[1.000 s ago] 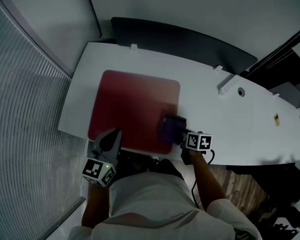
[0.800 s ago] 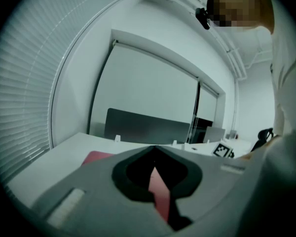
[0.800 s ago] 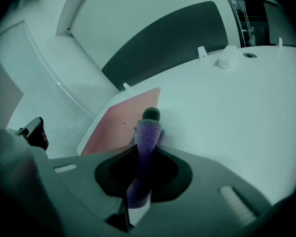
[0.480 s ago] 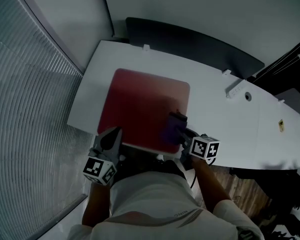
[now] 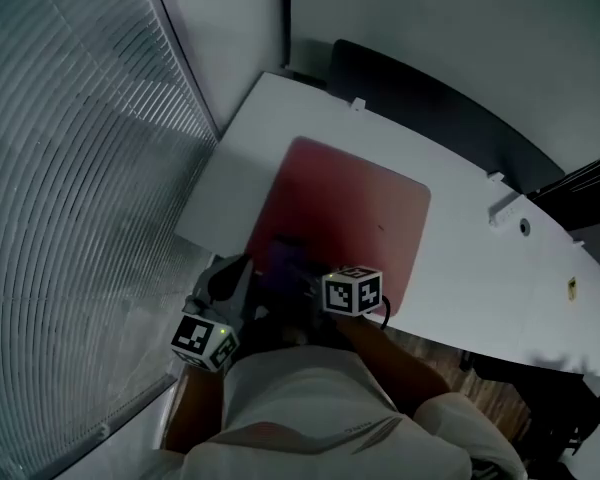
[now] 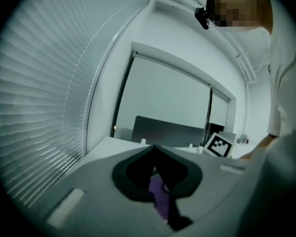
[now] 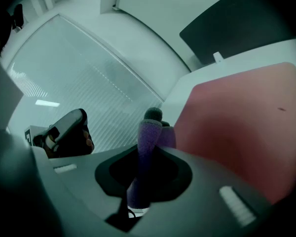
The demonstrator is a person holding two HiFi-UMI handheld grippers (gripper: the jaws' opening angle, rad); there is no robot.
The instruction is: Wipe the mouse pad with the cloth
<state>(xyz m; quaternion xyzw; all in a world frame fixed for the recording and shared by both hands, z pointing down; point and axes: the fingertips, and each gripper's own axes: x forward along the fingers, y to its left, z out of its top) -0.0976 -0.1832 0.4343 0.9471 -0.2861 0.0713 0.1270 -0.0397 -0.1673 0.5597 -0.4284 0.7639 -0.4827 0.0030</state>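
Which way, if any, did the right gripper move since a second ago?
Yes: the right gripper, holding the cloth, slid left along the mouse pad's near edge.
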